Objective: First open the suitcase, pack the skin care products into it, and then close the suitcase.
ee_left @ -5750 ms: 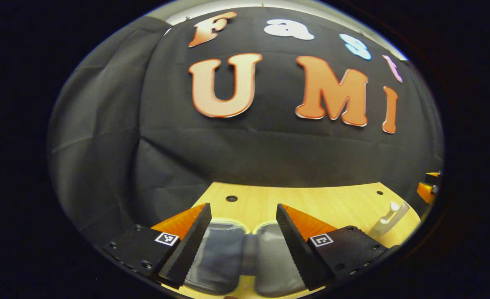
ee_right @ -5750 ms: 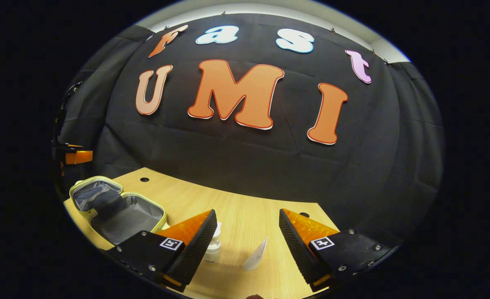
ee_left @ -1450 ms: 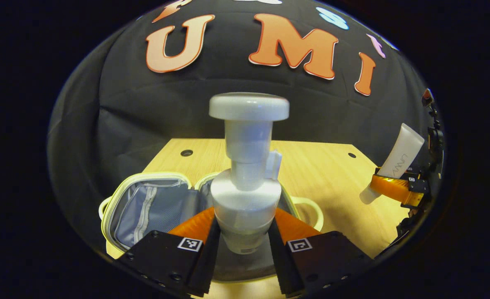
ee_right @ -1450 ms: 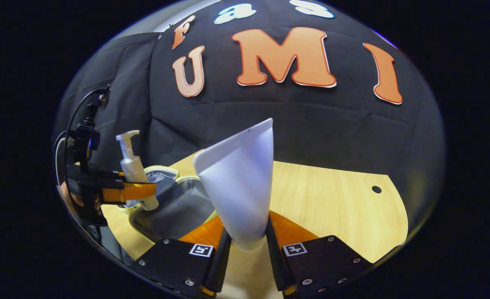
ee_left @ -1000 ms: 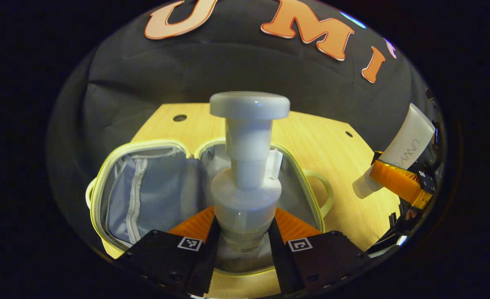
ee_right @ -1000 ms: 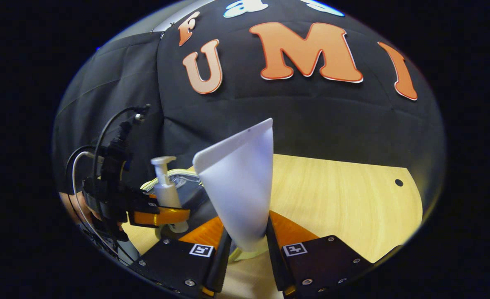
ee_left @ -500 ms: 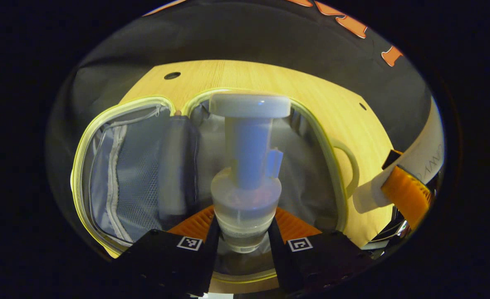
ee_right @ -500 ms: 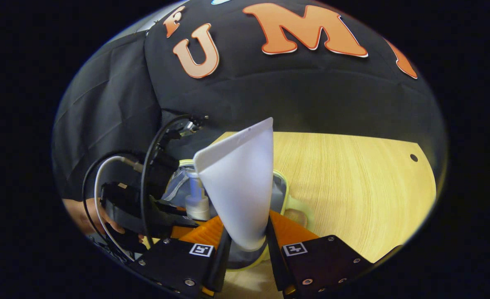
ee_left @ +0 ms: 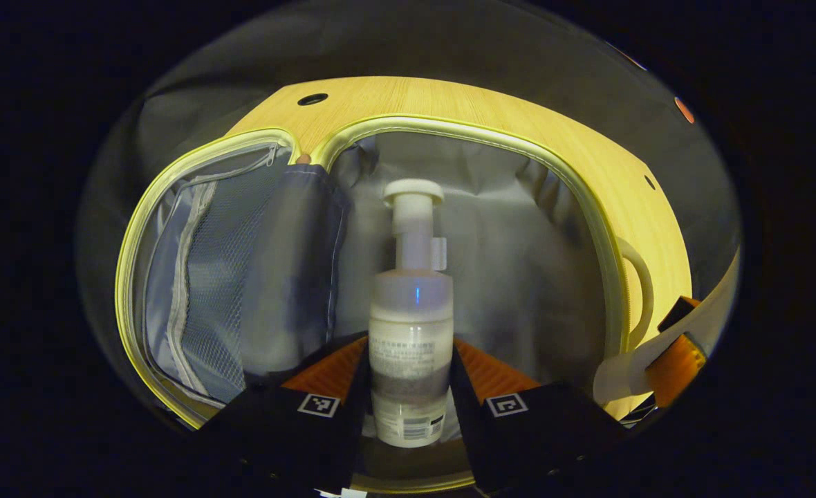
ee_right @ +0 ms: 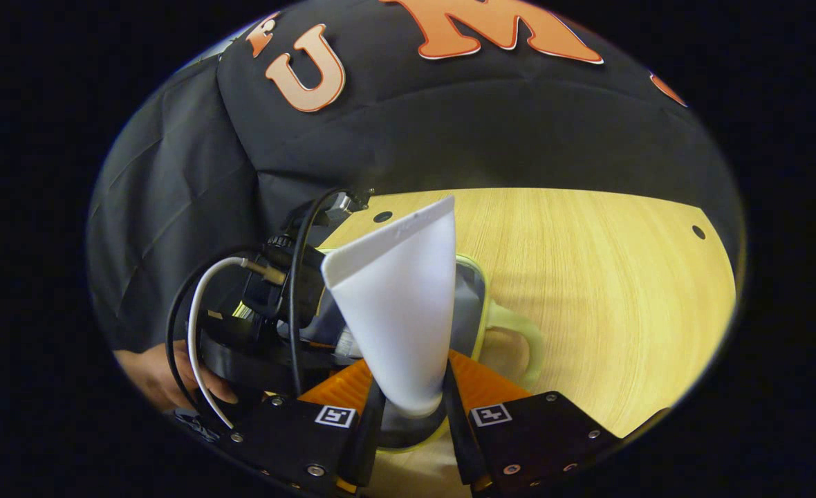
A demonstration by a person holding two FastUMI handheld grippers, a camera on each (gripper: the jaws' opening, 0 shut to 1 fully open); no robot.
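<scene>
The suitcase (ee_left: 612,277) had a pale yellow-green rim and loop handle, with a grey fabric lining inside. Its left half carried a blue-grey mesh pocket (ee_left: 218,277) edged by a light grey zipper. The pump bottle (ee_left: 410,325) was white and translucent, with a white pump head, a darker band low on its body and a white label of small dark print. The tube (ee_right: 397,311) was plain white. The table (ee_right: 601,277) was light yellow wood with fine grain and small dark round holes. A white cable (ee_right: 197,346) and a black one crossed the left gripper's (ee_right: 263,346) black body.
</scene>
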